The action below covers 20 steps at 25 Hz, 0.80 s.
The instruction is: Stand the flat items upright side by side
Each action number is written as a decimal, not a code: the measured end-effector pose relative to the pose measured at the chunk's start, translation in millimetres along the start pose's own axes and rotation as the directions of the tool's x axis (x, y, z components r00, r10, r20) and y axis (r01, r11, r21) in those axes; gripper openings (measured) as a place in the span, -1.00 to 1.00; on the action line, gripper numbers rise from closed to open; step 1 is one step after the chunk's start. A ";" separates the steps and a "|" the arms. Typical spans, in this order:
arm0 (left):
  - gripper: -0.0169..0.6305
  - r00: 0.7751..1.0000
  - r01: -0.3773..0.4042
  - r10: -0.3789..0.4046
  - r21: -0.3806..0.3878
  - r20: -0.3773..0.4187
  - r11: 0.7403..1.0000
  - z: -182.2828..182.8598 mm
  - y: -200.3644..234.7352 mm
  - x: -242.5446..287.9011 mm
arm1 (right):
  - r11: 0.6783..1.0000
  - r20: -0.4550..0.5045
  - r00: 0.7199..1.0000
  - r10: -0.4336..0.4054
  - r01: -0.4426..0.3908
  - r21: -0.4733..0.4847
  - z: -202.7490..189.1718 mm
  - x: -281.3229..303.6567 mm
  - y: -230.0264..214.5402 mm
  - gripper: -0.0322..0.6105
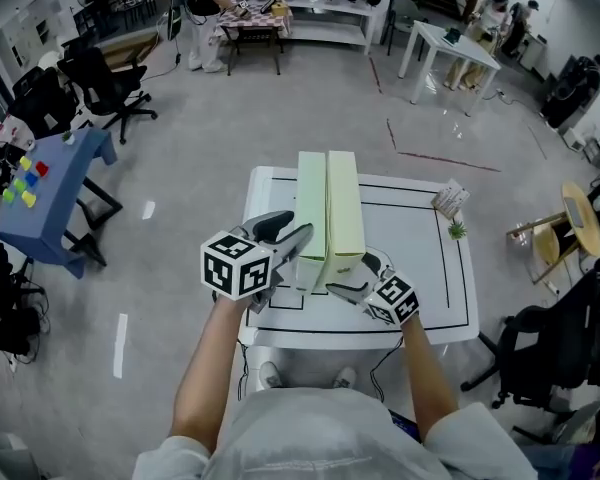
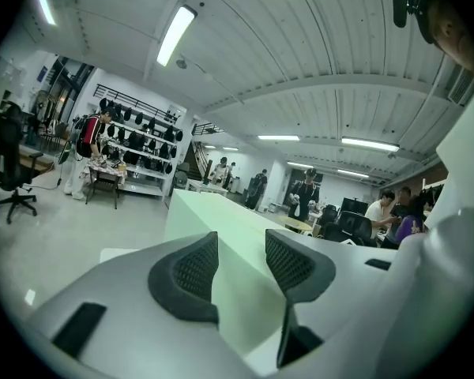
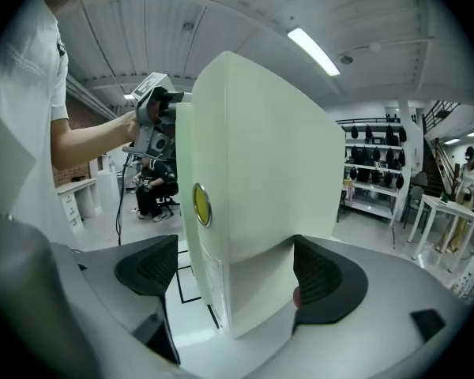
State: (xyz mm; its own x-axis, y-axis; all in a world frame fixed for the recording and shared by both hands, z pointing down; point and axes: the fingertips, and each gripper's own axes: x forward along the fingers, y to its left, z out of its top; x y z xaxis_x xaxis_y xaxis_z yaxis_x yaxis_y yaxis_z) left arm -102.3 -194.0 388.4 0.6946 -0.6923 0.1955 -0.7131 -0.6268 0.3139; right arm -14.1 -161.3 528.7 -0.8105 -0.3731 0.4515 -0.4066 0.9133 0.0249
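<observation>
Two upright boxes: left fingers (image 2: 191, 271) clamp the left box (image 1: 311, 208), right fingers (image 3: 146, 267) gape wide around the right box (image 1: 344, 208).

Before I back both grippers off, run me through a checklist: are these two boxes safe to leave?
1. Left box upright: ok.
2. Right box upright: ok.
3. Boxes side by side, long faces together: ok.
4. Right gripper let go: ok, jaws apart with a gap at one pad; the right box stands between them.
5. Left gripper let go: not ok, its pads sit on the left box.
6. Near ends level with each other: cannot tell, the grippers cover them.
</observation>
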 end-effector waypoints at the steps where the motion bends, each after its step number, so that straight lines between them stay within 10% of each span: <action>1: -0.34 1.000 -0.004 0.004 -0.008 0.005 1.000 0.1 -0.3 -0.4 | 1.000 -0.006 1.000 0.010 -0.010 -0.007 1.5 -0.1 2.3 0.49; 7: -0.35 0.999 -0.040 0.040 -0.007 0.009 0.999 -0.1 4.6 -4.9 | 1.000 -0.006 1.000 0.019 -0.019 -0.017 3.5 -12.5 0.3 0.49; 12: -0.35 0.998 -0.052 0.053 -0.010 0.041 0.999 2.4 8.7 -12.1 | 0.990 0.211 0.977 0.017 -0.046 0.131 50.3 -54.2 -15.0 0.48; 16: -0.35 0.990 -0.064 0.062 0.008 0.124 0.998 15.6 16.2 -26.3 | 0.968 0.385 0.917 -0.104 0.005 0.249 100.1 -109.8 -53.9 0.44; 20: -0.36 0.970 -0.211 0.183 0.178 0.162 0.961 32.5 33.0 -41.1 | 0.950 0.402 0.869 -0.288 0.205 0.236 135.5 -151.5 -89.1 -0.08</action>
State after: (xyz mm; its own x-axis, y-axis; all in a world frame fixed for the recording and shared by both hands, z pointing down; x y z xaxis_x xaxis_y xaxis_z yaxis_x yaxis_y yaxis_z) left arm -157.5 -197.9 360.5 0.5279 -0.8439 0.0963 -0.8488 -0.5201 0.0955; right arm 87.8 -208.2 337.2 -0.7571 -0.6527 0.0270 -0.6520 0.7524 -0.0941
